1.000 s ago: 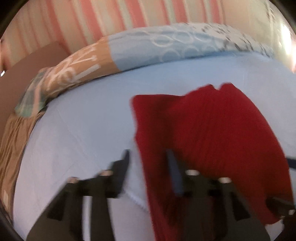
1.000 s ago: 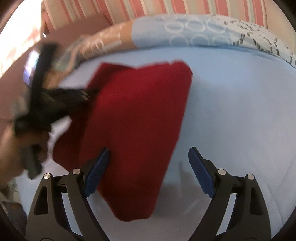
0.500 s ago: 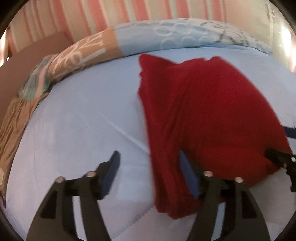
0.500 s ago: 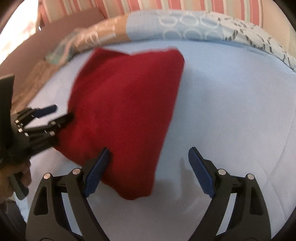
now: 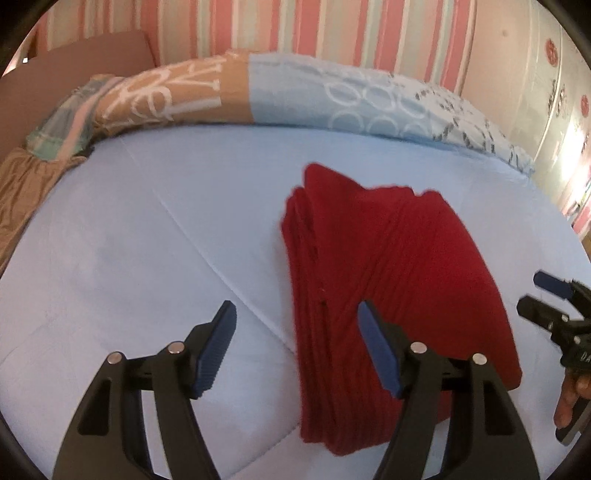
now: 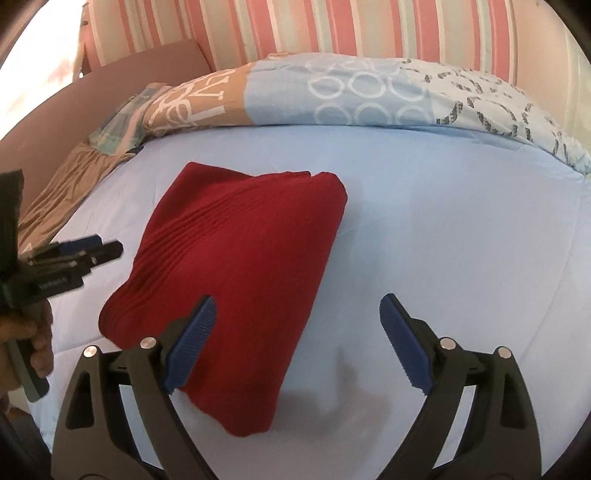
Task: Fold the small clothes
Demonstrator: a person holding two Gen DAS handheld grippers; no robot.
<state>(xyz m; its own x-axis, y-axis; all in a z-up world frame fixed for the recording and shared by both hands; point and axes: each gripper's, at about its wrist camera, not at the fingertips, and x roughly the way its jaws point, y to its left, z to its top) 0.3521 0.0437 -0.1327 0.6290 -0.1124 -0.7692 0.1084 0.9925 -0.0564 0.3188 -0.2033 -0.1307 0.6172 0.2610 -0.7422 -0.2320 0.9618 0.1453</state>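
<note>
A folded red knit garment [image 5: 391, 280] lies flat on the light blue bed sheet [image 5: 147, 240]; it also shows in the right wrist view [image 6: 240, 266]. My left gripper [image 5: 295, 347] is open and empty, just above the garment's near left edge. My right gripper [image 6: 297, 339] is open and empty over the garment's near right corner. The right gripper also shows at the right edge of the left wrist view [image 5: 550, 302], and the left gripper at the left edge of the right wrist view [image 6: 88, 251].
A rolled patterned quilt [image 5: 295, 96] in tan and pale blue lies along the far side of the bed, in front of a pink striped wall [image 5: 295, 26]. A brown board [image 5: 74, 62] stands at the far left. Bare sheet [image 6: 461, 240] spreads right of the garment.
Both grippers have pulled back from the red garment. The left one was at its edge a second ago and now hangs open and clear. The garment now lies settled and folded.
</note>
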